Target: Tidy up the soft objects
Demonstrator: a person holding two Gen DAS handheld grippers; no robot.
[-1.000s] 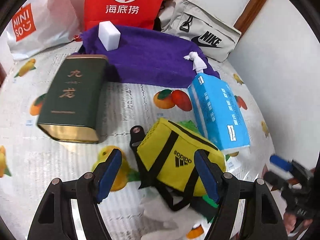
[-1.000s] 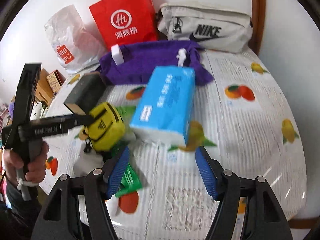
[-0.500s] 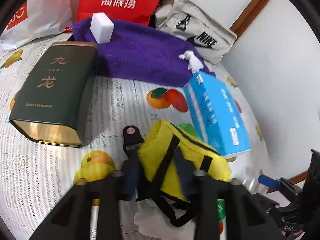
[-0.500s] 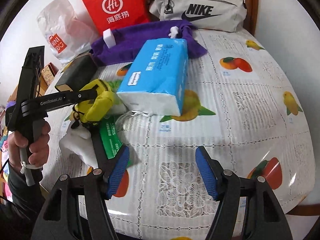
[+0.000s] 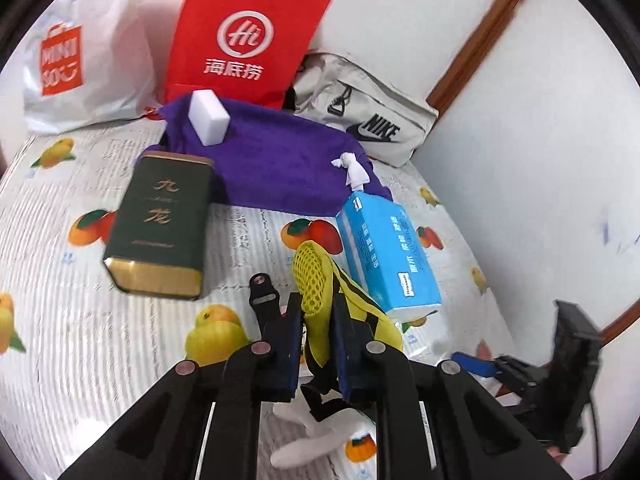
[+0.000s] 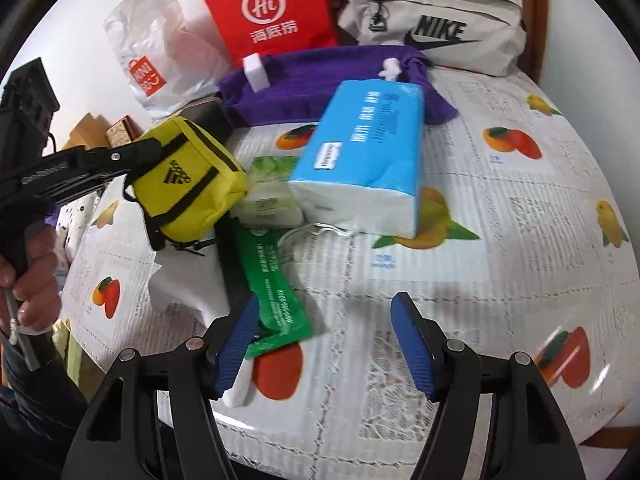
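- Leaning on the far wall are a red paper bag (image 5: 244, 36), a white plastic bag (image 5: 86, 56) and a grey Nike bag (image 6: 432, 24). You cannot see what is inside them.
- A purple cloth (image 5: 276, 164) lies in front of the bags with a white block (image 5: 209, 119) on it.
- A dark green tin (image 5: 160, 224) lies on the left of the surface (image 6: 520, 208), and a blue tissue pack (image 6: 368, 148) lies on the right.
- A green packet (image 6: 272, 280) and a small pale green pack (image 6: 270, 196) lie near the tissue pack.
- The left hand-held gripper (image 5: 318, 336) is closed tight on the yellow pouch (image 6: 188, 184), which hangs off the surface, left of the tissue pack.
- The right hand-held gripper (image 6: 324, 344) is wide open with nothing in it, near the green packet.
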